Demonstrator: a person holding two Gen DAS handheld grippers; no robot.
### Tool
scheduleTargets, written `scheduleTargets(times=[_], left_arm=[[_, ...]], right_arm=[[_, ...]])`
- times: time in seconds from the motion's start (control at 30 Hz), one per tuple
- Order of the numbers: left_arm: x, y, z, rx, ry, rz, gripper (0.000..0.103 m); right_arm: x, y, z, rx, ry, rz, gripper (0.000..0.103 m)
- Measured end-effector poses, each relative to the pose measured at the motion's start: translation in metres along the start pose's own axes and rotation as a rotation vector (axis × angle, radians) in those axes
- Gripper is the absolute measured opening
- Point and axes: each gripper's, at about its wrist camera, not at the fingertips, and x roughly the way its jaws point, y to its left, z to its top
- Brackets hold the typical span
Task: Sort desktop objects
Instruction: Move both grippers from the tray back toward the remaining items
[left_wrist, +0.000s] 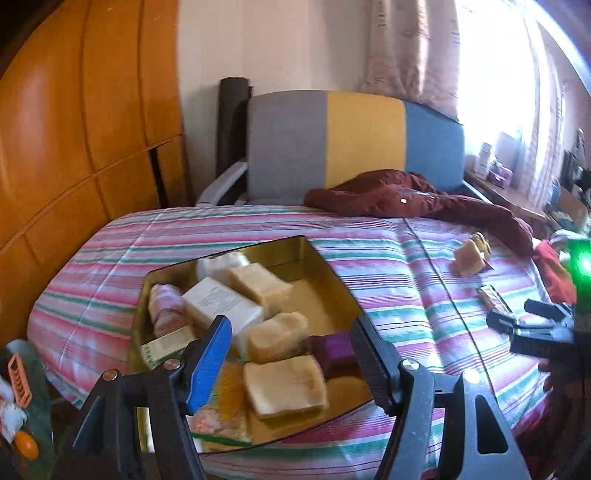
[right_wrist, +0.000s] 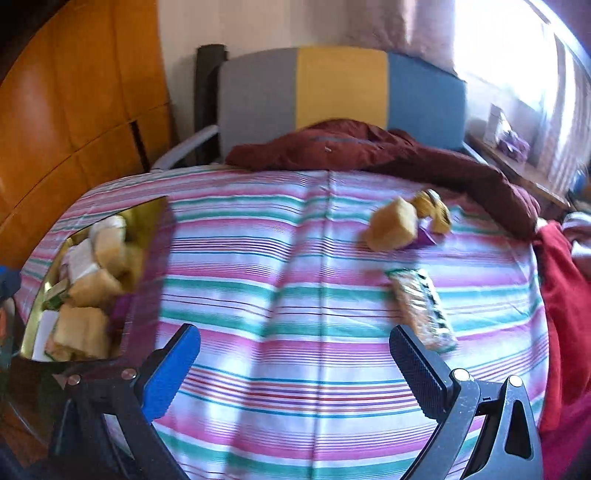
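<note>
A gold tin tray (left_wrist: 317, 258) lies on the striped bedspread and holds several tan soap-like blocks (left_wrist: 284, 386), a white box (left_wrist: 221, 306), a purple piece (left_wrist: 334, 350) and wrapped items. My left gripper (left_wrist: 290, 338) is open and empty, just above the tray's near side. My right gripper (right_wrist: 295, 354) is open and empty above the bedspread; it also shows in the left wrist view (left_wrist: 524, 321). Near its right finger lies a wrapped snack bar (right_wrist: 421, 306). Farther off lie a tan block (right_wrist: 391, 223) and a yellow wrapped item (right_wrist: 434, 210). The tray also shows at the left of the right wrist view (right_wrist: 147, 210).
A dark red jacket (left_wrist: 406, 195) lies across the far side of the bed, in front of a grey, yellow and blue headboard (left_wrist: 354, 140). A red cloth (right_wrist: 561, 302) hangs at the right edge. An orange wardrobe (left_wrist: 74, 129) stands on the left.
</note>
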Motion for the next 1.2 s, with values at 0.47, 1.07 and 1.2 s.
scheduleTargets(times=[0.47, 1.07, 1.2], left_arm=[[0.029, -0.069, 0.013, 0.127, 0.069, -0.156, 0.075], [0.063, -0.121, 0.02, 0.178, 0.157, -0.241, 0.081], [0.075, -0.134, 0.025, 0.178, 0.17, -0.261, 0.081]], right_arm=[[0.026, -0.116, 0.034, 0.171, 0.08, 0.006, 0.103], [0.123, -0.129, 0.031, -0.087, 0.321, -0.052, 0.089], [0.126, -0.144, 0.029, 0.005, 0.368, -0.004, 0.089]])
